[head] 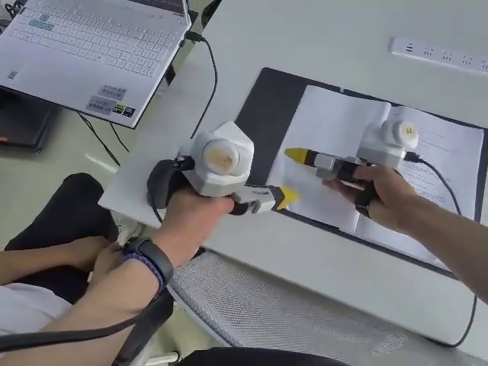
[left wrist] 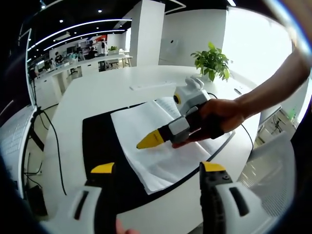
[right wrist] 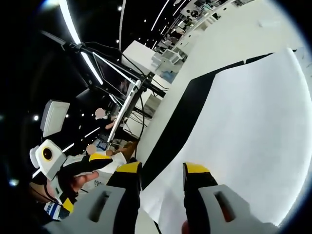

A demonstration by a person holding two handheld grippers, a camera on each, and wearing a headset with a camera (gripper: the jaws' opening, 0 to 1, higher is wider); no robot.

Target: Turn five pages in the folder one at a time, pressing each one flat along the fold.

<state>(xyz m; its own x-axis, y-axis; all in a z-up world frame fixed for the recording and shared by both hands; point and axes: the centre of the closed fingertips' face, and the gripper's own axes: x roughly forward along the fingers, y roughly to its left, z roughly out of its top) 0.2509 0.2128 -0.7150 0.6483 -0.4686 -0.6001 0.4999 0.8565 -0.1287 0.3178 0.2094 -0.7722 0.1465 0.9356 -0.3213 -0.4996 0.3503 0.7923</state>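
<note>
On the table point(head: 320, 38) the folder point(head: 263, 114) lies open, its fold point(head: 355, 225) running away from the person and partly hidden under the right gripper point(head: 296, 155). That gripper hangs over the left page point(head: 328, 114), jaws a little apart, pointing towards the page's outer edge, so it is the nearer one. The left gripper point(head: 286, 197), jaws apart, sits at the folder's near edge. Bare table lies beyond, a cable point(head: 212, 76) runs just left, and the laptop point(head: 99, 46) is well apart
</note>
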